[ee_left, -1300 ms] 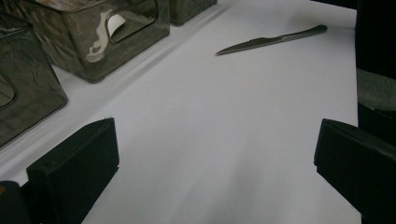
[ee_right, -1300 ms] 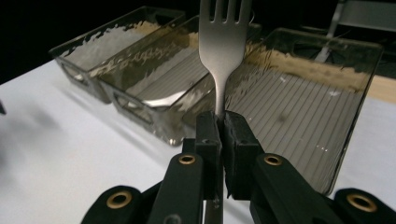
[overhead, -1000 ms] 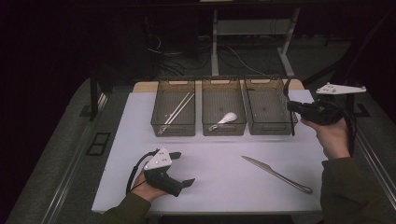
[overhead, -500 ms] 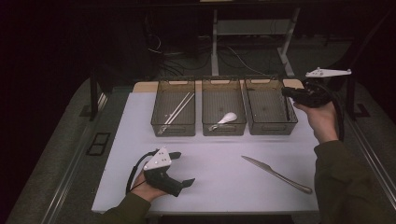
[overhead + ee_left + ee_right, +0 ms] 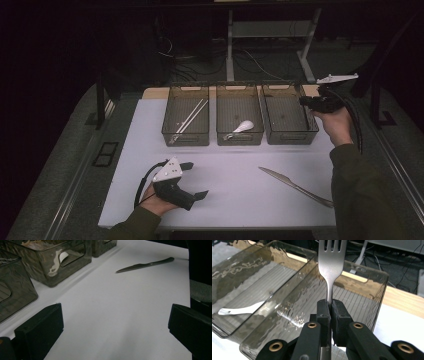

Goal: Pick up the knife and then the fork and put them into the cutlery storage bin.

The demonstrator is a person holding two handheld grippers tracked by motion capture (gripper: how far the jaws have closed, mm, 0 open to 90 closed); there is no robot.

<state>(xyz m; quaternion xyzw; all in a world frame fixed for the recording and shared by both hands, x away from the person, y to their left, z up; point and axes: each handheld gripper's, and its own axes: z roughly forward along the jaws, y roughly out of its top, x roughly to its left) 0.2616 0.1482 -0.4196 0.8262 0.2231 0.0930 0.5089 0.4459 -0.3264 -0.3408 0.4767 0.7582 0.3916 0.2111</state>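
Note:
My right gripper (image 5: 330,306) is shut on the neck of a metal fork (image 5: 331,265), tines pointing away, over the far right clear bin (image 5: 372,271). In the high view the right gripper (image 5: 306,101) hangs at that bin's right rim (image 5: 312,131). My left gripper (image 5: 196,180) rests on the white table near the front left, jaws wide open with nothing between them; in the left gripper view it (image 5: 116,322) faces bare tabletop. A table knife (image 5: 295,186) lies on the table at the front right, also seen as the knife (image 5: 145,265) beyond the left jaws.
Three clear bins stand in a row at the back: the left bin (image 5: 170,135) holds chopsticks (image 5: 190,116), the middle bin (image 5: 220,137) a white spoon (image 5: 244,126). The white spoon (image 5: 237,310) lies left of the fork. The wooden table edge (image 5: 402,300) runs behind.
The right hand has carried the fork leftward and slightly down, from beside the right bin to its rim. The left gripper and the knife have stayed put.

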